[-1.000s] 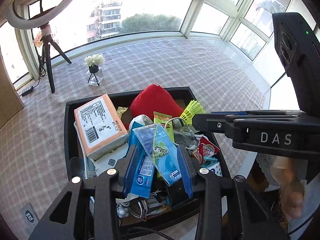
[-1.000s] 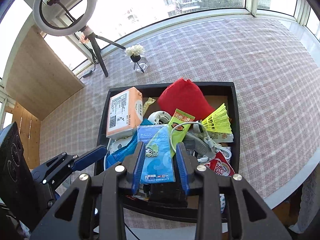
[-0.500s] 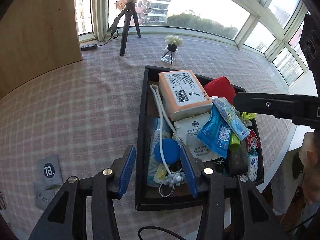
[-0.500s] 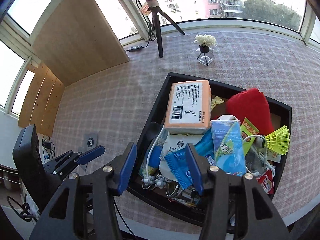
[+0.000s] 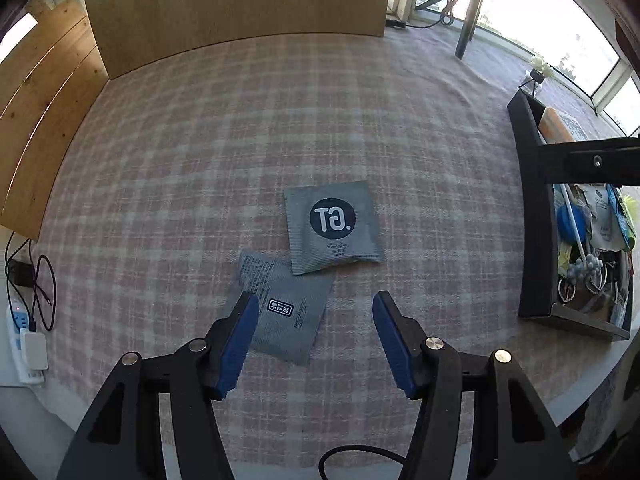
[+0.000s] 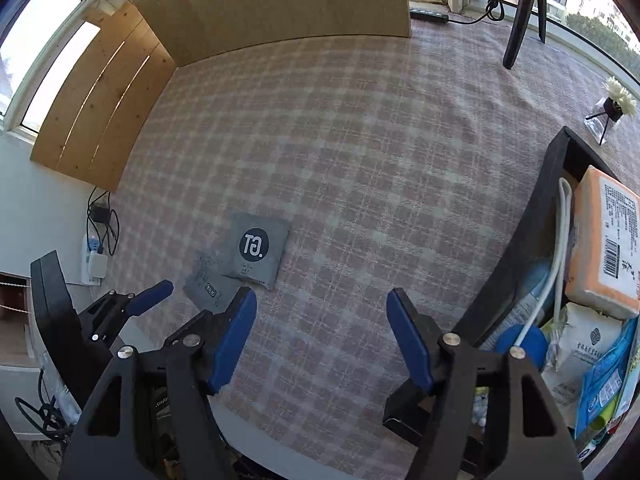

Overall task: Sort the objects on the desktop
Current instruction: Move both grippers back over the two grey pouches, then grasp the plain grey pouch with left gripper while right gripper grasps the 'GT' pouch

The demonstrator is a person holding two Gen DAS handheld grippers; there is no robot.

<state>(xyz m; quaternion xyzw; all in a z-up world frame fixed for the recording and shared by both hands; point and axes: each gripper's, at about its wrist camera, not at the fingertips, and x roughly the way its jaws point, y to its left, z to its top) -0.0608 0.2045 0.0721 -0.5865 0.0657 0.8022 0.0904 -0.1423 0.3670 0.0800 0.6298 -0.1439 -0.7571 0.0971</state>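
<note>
Two grey sachets lie on the checked tablecloth: one with a round "GT" logo [image 5: 334, 226] overlaps one with small print [image 5: 282, 306]. Both also show in the right wrist view, the logo sachet [image 6: 256, 248] and the printed one [image 6: 208, 286]. My left gripper [image 5: 314, 338] is open and empty just short of the printed sachet. My right gripper [image 6: 322, 340] is open and empty over bare cloth. The black tray [image 5: 534, 208] at the right holds mixed items, among them an orange tissue pack [image 6: 604, 240] and a blue packet [image 6: 604, 380].
A wooden board [image 5: 240, 0] stands at the back. A tripod leg [image 6: 520, 20] and a small flower vase [image 6: 614, 106] stand at the far right. A power strip with cables [image 5: 26, 320] lies beyond the table's left edge. The table's front edge is close.
Both grippers have swung left, away from the tray, and their jaws have widened. The tray now sits at the right edge and the two grey sachets are in front.
</note>
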